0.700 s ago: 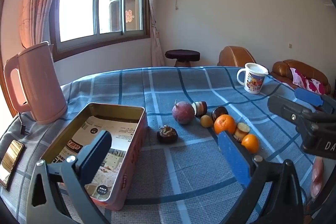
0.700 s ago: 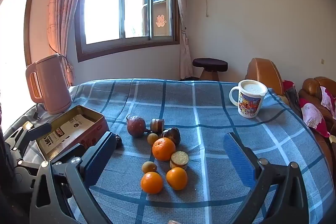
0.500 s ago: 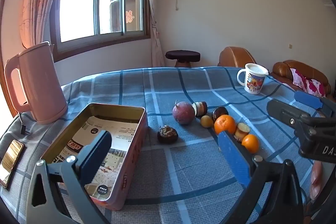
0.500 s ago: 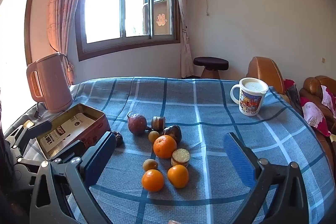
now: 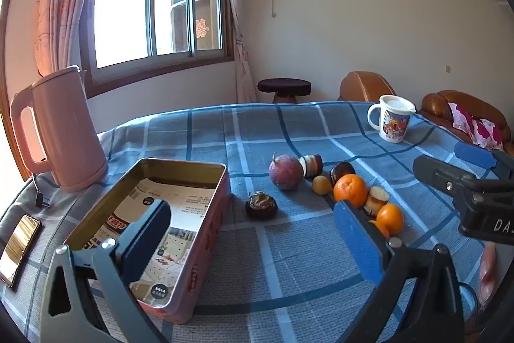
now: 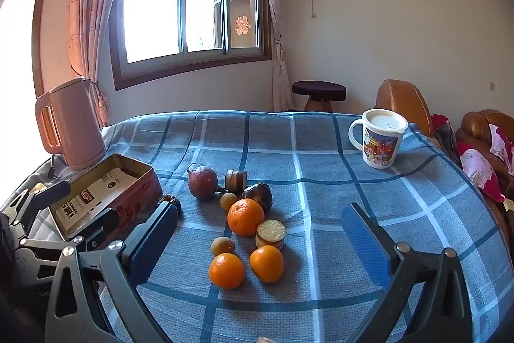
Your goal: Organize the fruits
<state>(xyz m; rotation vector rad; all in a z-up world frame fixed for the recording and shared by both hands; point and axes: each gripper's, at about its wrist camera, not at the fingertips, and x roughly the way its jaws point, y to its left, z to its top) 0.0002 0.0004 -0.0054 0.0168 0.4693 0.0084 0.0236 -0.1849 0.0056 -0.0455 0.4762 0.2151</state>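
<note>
Both grippers hang spread wide with nothing between their pads: the left gripper (image 5: 253, 241) over the open tin box (image 5: 180, 164), the right gripper (image 6: 260, 241) above the fruits (image 6: 245, 216) clustered on the blue checked tablecloth (image 6: 353, 182). Beyond stand a pink kettle (image 6: 74, 124) and mug (image 6: 380, 139).

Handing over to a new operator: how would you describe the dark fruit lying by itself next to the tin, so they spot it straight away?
Find the open metal tin by the pink kettle on the blue checked cloth. Just beside the tin's long wall, toward the fruit cluster, lies a small dark fruit. It is squat, brown-black with a pale crown, and sits alone, apart from the oranges.
</note>
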